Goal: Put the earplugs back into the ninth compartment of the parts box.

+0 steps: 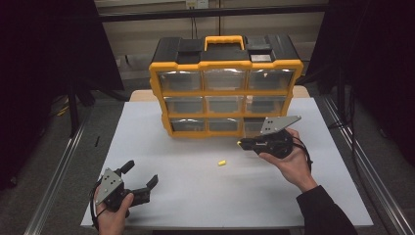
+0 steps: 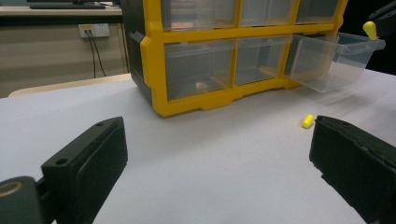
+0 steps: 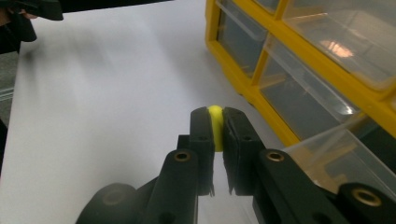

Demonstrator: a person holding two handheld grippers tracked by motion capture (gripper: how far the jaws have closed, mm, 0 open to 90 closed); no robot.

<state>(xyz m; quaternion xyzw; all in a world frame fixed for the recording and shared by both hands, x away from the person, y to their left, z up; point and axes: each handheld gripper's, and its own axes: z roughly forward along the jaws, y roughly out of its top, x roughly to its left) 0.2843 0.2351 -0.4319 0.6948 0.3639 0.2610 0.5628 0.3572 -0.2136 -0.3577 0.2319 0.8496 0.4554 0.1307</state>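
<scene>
Standing over the white table, I cannot make out what most of the clear drawers hold; glare hides their insides, though something small and pale shows faintly in the bottom-left drawer in the left gripper view. The yellow-and-black organizer is cut off at the top of both gripper views.

At the lower left of the high view, the left hand holds the left gripper low over the table, its jaws spread wide with nothing between them. At centre right, the right hand holds the right gripper pointing toward the left of the frame, just in front of the organizer's bottom row. Its jaws are pressed onto a small yellow piece, which sits pinched at their tips.

A second yellow piece lies loose on the table in the middle of the high view, well apart from both grippers. The bottom-right drawer is pulled out, at the upper right of the left gripper view; whether anything is in it I cannot tell.
</scene>
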